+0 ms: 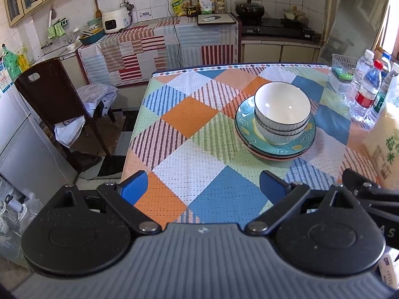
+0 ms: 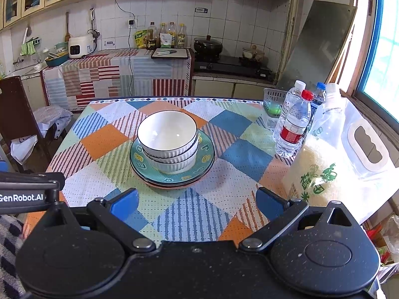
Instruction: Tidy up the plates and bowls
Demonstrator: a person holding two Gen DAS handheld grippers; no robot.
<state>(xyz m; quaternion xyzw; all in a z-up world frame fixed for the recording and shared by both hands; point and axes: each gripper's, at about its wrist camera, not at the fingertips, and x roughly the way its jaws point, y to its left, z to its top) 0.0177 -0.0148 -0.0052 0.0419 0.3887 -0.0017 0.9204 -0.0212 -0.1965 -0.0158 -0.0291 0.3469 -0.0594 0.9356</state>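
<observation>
Three white ribbed bowls [image 1: 283, 109] [image 2: 169, 139] are nested on a stack of plates [image 1: 275, 147] [image 2: 203, 160]; the top plate is teal with yellow letters, an orange one is at the bottom. The stack stands on the checked tablecloth [image 1: 189, 134] [image 2: 99, 147] mid-table. My left gripper [image 1: 203, 186] is open and empty, held above the table's near part, well short of the stack. My right gripper [image 2: 197, 201] is open and empty, just in front of the stack. Part of the right gripper shows at the right edge of the left wrist view [image 1: 369, 186].
Water bottles [image 2: 293, 124] [image 1: 365, 92], a bag of rice [image 2: 316, 162] [image 1: 385, 144] and a small plastic basket [image 2: 273, 103] stand along the table's right side. A dark wooden chair [image 1: 57, 104] stands left of the table. Counter and stove are behind.
</observation>
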